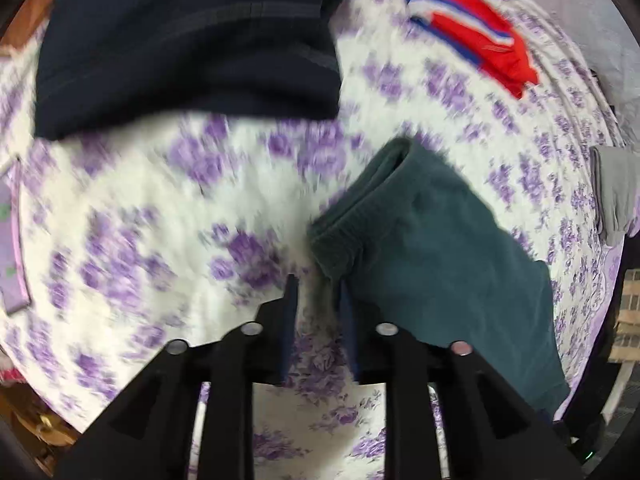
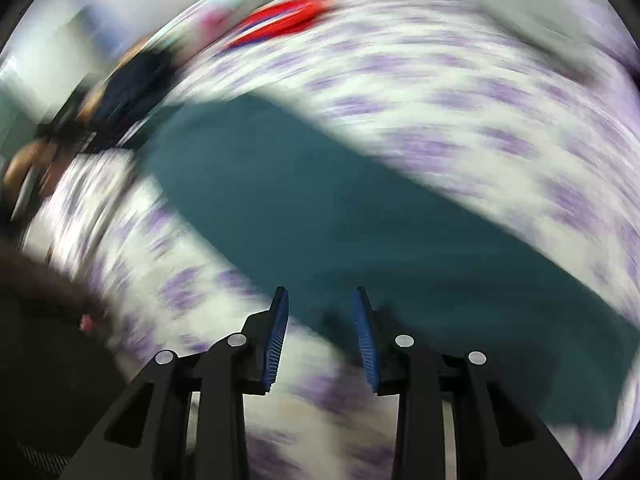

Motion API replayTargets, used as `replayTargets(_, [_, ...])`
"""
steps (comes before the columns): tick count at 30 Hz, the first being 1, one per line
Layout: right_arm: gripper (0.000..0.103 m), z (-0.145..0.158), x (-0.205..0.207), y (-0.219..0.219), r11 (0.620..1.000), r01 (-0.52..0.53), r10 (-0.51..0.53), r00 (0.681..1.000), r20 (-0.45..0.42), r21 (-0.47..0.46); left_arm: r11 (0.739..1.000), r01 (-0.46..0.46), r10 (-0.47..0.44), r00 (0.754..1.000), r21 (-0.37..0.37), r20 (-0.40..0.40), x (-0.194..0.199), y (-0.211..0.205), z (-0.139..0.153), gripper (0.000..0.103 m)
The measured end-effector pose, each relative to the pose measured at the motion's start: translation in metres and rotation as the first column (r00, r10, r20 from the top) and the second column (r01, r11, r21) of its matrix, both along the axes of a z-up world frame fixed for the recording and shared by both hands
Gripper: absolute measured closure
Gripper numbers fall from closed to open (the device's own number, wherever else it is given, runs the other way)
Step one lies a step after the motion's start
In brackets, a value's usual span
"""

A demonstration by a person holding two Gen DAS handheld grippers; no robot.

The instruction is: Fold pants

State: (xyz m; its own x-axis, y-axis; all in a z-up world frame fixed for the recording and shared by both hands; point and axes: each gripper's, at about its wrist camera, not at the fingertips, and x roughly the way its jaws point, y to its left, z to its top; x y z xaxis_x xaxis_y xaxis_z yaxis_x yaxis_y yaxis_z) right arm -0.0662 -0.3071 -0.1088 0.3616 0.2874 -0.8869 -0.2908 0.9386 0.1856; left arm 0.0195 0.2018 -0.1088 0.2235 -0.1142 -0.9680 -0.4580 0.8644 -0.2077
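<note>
- Left wrist view looks steeply down, close over the floral bedspread point(image 1: 160, 216); teal pants point(image 1: 440, 248) at 3 o'clock.
- Right wrist view, blurred, looks down close along the pants point(image 2: 320, 208).
- Both share pants, bedspread and red garment point(image 1: 468, 24), at 12 to 1 o'clock.

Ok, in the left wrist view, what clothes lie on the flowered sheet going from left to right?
Dark navy folded garment → teal green ribbed-waistband pants → grey folded cloth at the right edge. The red striped garment overlaps the pants' span, so it is left out.

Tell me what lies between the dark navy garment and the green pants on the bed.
Only bare floral bedsheet lies between the navy garment and the green pants; the left wrist view shows it.
</note>
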Motion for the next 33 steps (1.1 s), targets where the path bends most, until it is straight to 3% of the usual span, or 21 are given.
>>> replayTargets(2, [0.068, 0.003, -0.007, -0.054, 0.979, 0.204, -0.204, 0.979, 0.015, -0.006, 1.000, 0.021, -0.021, 0.999, -0.004, 0.031, 0.001, -0.004, 0.011, 0.069])
replayTargets(3, [0.068, 0.003, -0.015, -0.092, 0.936, 0.351, -0.350, 0.936, 0.033, -0.026, 0.999, 0.050, -0.049, 0.998, -0.020, 0.051, 0.002, -0.010, 0.015, 0.063])
replayTargets(5, [0.066, 0.002, -0.030, -0.137, 0.848, 0.528, -0.525, 0.849, 0.053, -0.050, 0.994, 0.106, -0.103, 0.992, -0.030, 0.072, 0.008, -0.025, 0.016, 0.059])
replayTargets(8, [0.063, -0.007, -0.046, -0.182, 0.733, 0.680, -0.680, 0.731, 0.054, 0.008, 0.983, 0.177, -0.174, 0.983, -0.056, 0.055, 0.019, -0.052, -0.003, 0.057])
replayTargets(9, [0.058, -0.015, -0.048, -0.191, 0.703, 0.710, -0.711, 0.702, 0.035, 0.034, 0.980, 0.189, -0.188, 0.982, -0.061, 0.014, 0.022, -0.059, -0.018, 0.058])
replayTargets(12, [0.058, -0.037, -0.039, -0.197, 0.680, 0.733, -0.733, 0.680, -0.012, 0.014, 0.979, 0.203, -0.202, 0.975, 0.001, -0.091, 0.019, -0.064, -0.047, 0.056])
replayTargets(15, [0.079, -0.041, -0.035, -0.184, 0.716, 0.682, -0.684, 0.728, 0.043, -0.149, 0.968, 0.249, -0.243, 0.964, 0.040, -0.112, 0.015, -0.064, -0.052, 0.055])
replayTargets(17, [0.084, -0.037, -0.038, -0.189, 0.678, 0.701, -0.705, 0.705, 0.072, -0.221, 0.967, 0.246, -0.235, 0.961, 0.064, -0.149, 0.015, -0.060, -0.048, 0.055])
replayTargets(18, [0.075, -0.036, -0.039, -0.190, 0.626, 0.713, -0.730, 0.678, 0.084, -0.316, 0.969, 0.237, -0.224, 0.961, 0.068, -0.160, 0.013, -0.056, -0.044, 0.057])
replayTargets(19, [0.072, -0.028, -0.038, -0.190, 0.613, 0.709, -0.729, 0.678, 0.094, -0.349, 0.973, 0.225, -0.212, 0.963, 0.060, -0.167, 0.012, -0.052, -0.039, 0.058])
replayTargets(21, [0.072, -0.006, -0.036, -0.176, 0.651, 0.701, -0.693, 0.705, 0.150, -0.292, 0.975, 0.220, -0.216, 0.968, 0.015, -0.126, 0.009, -0.047, -0.023, 0.057])
replayTargets(23, [0.059, 0.015, -0.018, -0.144, 0.742, 0.643, -0.615, 0.765, 0.190, -0.190, 0.967, 0.253, -0.253, 0.967, -0.011, -0.031, 0.009, -0.050, -0.001, 0.051])
replayTargets(24, [0.052, 0.020, -0.003, -0.120, 0.812, 0.570, -0.545, 0.818, 0.187, -0.128, 0.964, 0.267, -0.267, 0.964, -0.010, 0.009, 0.010, -0.053, 0.008, 0.041])
replayTargets(25, [0.051, 0.021, 0.012, -0.100, 0.861, 0.502, -0.484, 0.858, 0.174, -0.082, 0.960, 0.280, -0.280, 0.959, -0.003, 0.053, 0.013, -0.059, 0.015, 0.033])
replayTargets(26, [0.051, 0.020, 0.031, -0.073, 0.913, 0.407, -0.397, 0.904, 0.158, -0.036, 0.958, 0.287, -0.286, 0.954, 0.010, 0.083, 0.016, -0.062, 0.019, 0.032])
replayTargets(28, [0.051, 0.013, 0.072, -0.013, 0.969, 0.244, -0.245, 0.960, 0.138, 0.020, 0.955, 0.295, -0.297, 0.950, 0.034, 0.093, 0.024, -0.069, 0.016, 0.032])
replayTargets(30, [0.052, 0.005, 0.113, 0.050, 0.992, 0.086, -0.098, 0.987, 0.129, 0.095, 0.962, 0.269, -0.272, 0.961, 0.053, 0.051, 0.037, -0.070, -0.001, 0.033])
replayTargets(33, [0.052, -0.006, 0.159, 0.111, 0.991, -0.020, 0.008, 0.995, 0.097, 0.129, 0.974, 0.211, -0.209, 0.978, 0.079, -0.022, 0.042, -0.067, -0.027, 0.037])
